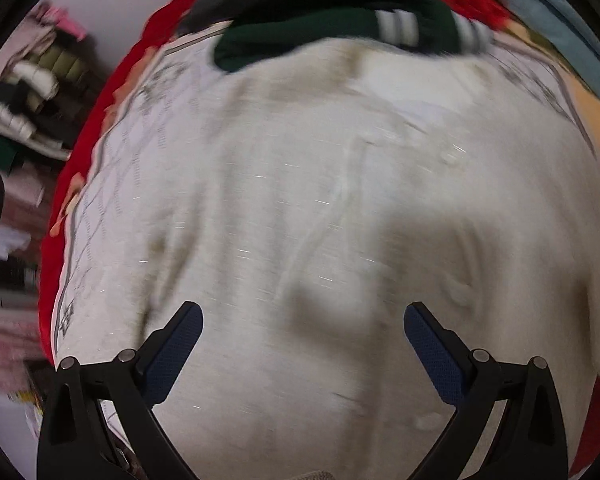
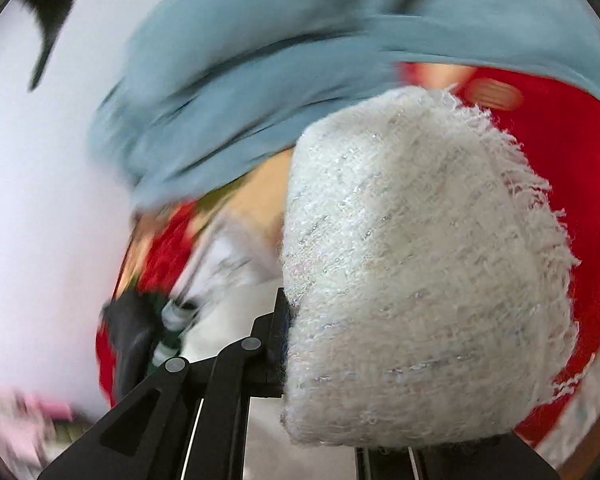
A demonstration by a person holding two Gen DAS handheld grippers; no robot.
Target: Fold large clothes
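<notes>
A large white fuzzy knit garment [image 1: 320, 208] with silver threads lies spread over the bed and fills the left wrist view. My left gripper [image 1: 303, 322] hangs open and empty just above its near part. My right gripper [image 2: 296, 344] is shut on a fringed edge of the same white garment [image 2: 420, 272], which is lifted and drapes over the fingers, hiding the right finger. The left finger [image 2: 278, 332] shows beside the cloth.
A red patterned bedspread [image 1: 112, 92] lies under the garment. A dark green garment with white stripes [image 1: 340, 36] sits at the far edge of the bed. A blue garment [image 2: 240, 72] lies beyond the right gripper. Stacked clothes [image 1: 24, 100] sit at the left.
</notes>
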